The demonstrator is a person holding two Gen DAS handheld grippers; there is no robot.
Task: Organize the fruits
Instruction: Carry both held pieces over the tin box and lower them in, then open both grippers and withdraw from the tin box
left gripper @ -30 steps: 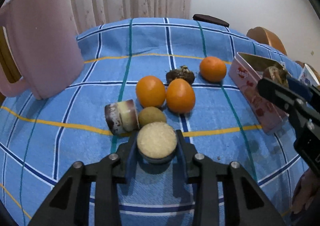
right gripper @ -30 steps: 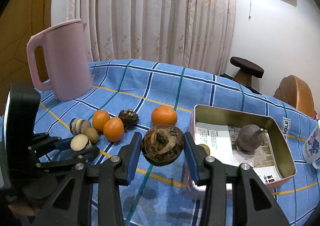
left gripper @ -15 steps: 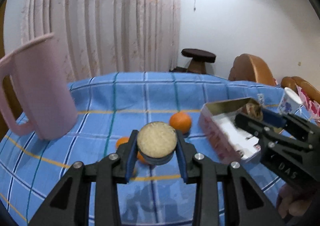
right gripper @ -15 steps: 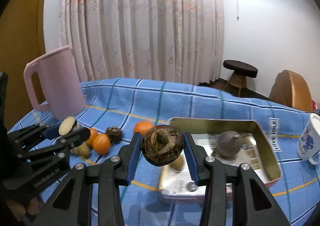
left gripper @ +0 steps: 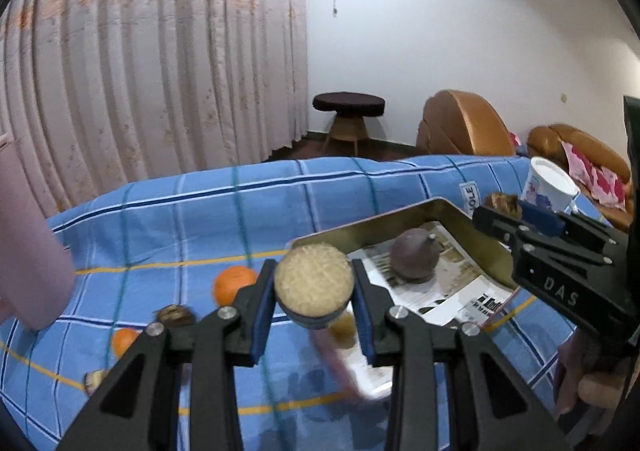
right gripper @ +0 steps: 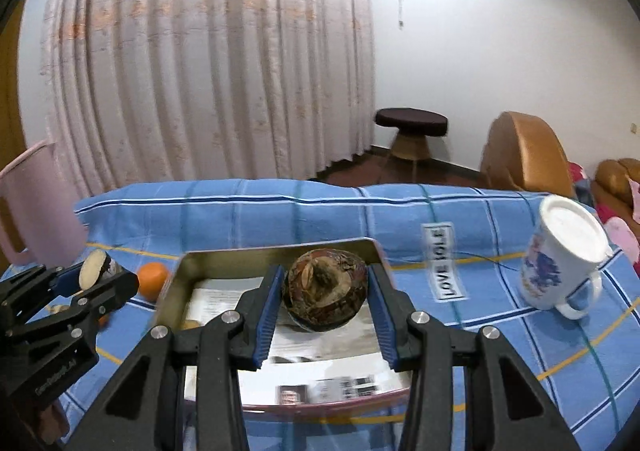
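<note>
Both tongs loaded above the tin.

My left tongs (left gripper: 314,293) clamp a halved fruit (left gripper: 313,283), cut face up, at the metal tin's (right gripper: 280,249) near-left edge. My right tongs (right gripper: 326,293) clamp a brown mangosteen (right gripper: 325,289) over the paper-lined tin. Oranges (left gripper: 234,284) lie on the desk (left gripper: 200,219).

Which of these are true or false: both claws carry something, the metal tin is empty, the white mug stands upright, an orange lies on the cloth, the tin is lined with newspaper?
1. Both claws carry something. True: left claw grips a cut fruit half; right claw grips a brown fruit.
2. The tin is empty. False: a dark purple fruit lies inside.
3. The mug is upright. True.
4. An orange lies on the cloth. True.
5. The tin has newspaper. True.
</note>
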